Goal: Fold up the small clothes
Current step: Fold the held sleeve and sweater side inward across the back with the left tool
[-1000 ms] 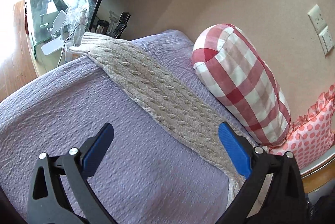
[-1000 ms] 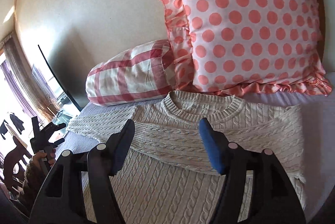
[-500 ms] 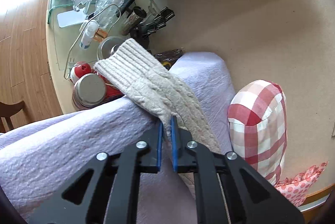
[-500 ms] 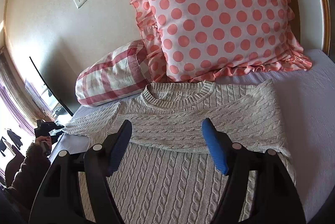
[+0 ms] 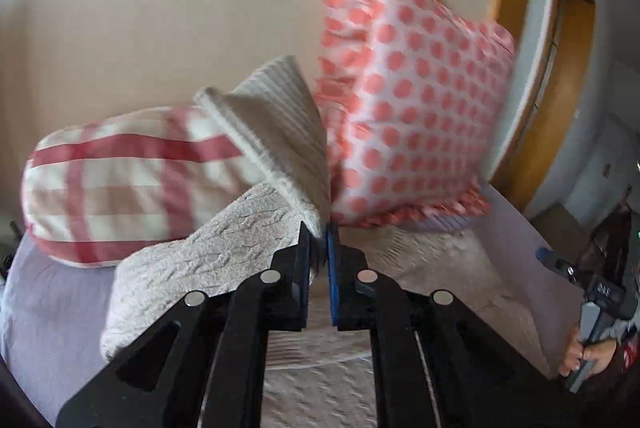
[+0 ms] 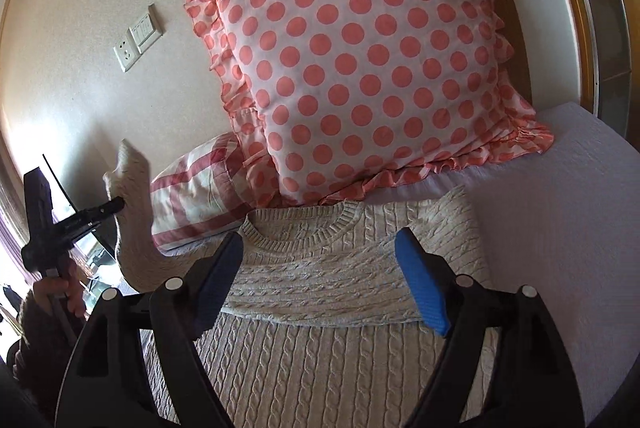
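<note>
A cream cable-knit sweater (image 6: 352, 268) lies flat on the lilac bed cover, collar toward the pillows, one sleeve folded across its chest. My left gripper (image 5: 319, 228) is shut on the other sleeve (image 5: 280, 124) near its ribbed cuff and holds it lifted above the bed. In the right wrist view that left gripper (image 6: 116, 205) holds the raised sleeve (image 6: 132, 196) at the far left. My right gripper (image 6: 320, 268) is open and empty, hovering over the sweater's chest.
A pink polka-dot pillow (image 6: 360, 68) and a red-checked bolster (image 6: 192, 204) lean on the wall behind the sweater. The lilac bed cover (image 6: 560, 212) stretches to the right. A wooden bed frame (image 5: 536, 88) rises on the right. Wall sockets (image 6: 138, 42) sit above.
My left gripper closed on the sleeve near the cuff, lifted it off the bed edge and swung it toward the pillows. My right gripper stayed open above the sweater, shifting slightly.
</note>
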`<state>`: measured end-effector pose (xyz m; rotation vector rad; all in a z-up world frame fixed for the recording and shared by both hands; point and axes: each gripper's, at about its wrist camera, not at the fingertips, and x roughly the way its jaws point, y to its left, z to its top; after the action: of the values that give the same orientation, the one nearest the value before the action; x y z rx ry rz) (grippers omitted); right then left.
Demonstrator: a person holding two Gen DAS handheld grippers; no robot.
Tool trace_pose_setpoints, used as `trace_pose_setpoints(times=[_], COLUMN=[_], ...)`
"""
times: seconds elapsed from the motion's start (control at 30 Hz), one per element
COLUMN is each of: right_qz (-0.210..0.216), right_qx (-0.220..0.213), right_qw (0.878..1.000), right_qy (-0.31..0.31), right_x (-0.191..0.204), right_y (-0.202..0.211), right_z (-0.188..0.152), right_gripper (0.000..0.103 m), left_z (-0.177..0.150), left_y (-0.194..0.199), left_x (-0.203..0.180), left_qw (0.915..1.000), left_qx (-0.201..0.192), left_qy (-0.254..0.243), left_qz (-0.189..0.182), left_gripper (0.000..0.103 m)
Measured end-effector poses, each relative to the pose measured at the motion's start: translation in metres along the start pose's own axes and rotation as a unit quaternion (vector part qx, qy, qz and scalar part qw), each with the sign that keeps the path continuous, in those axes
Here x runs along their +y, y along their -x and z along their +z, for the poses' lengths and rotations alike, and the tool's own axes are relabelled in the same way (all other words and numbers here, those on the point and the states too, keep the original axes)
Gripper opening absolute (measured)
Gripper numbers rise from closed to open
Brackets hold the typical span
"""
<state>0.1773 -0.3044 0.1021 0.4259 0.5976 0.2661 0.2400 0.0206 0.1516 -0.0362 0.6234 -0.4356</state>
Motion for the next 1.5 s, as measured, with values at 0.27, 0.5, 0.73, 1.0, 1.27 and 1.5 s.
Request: trace_pose_setpoints(times=[0.27, 0.5, 0.73, 1.0, 1.27, 1.5], right_qz=[-0.020, -0.031, -0.042, -0.154, -0.189, -0.088], right_qx=[0.098, 0.176, 0.164, 0.084, 0.109, 0.104], right_qw=[0.992, 0.982, 0.985, 0.984, 0.976, 0.990], right_qy=[-0.080, -0.067, 0.013, 0.040, 0.004, -0.026], right_x=[-0.057, -0.068, -0.043, -0.048, -0.070, -0.070], right_y=[-0.033, -0.074, -0.076, -0.097, -0.091, 0.025], right_z=[0.002, -0.023, -0.029, 0.035, 0.018, -0.043], right_gripper=[0.062, 0.049, 0.007, 0.007, 0.045, 0.059], left_z=[-0.093, -0.125, -0.139, -0.146, -0.174, -0.214], left_y=[-0.023, 0.038, 0.066, 0.068, 0.090, 0.120], left_x=[-0.064, 0.015, 0.059, 0.062, 0.062, 0.050], left_qw=[0.9921, 0.9899, 0.9895, 0.9888, 0.9876, 0.9865], left_qx=[0.075, 0.078, 0.067, 0.065, 0.092, 0.105], left_qy=[-0.098, -0.044, 0.028, 0.059, 0.095, 0.121], left_qz=[0.017, 0.109, 0.125, 0.121, 0.085, 0.033], left_gripper=[0.030, 0.048, 0.052, 0.057, 0.065, 0.068])
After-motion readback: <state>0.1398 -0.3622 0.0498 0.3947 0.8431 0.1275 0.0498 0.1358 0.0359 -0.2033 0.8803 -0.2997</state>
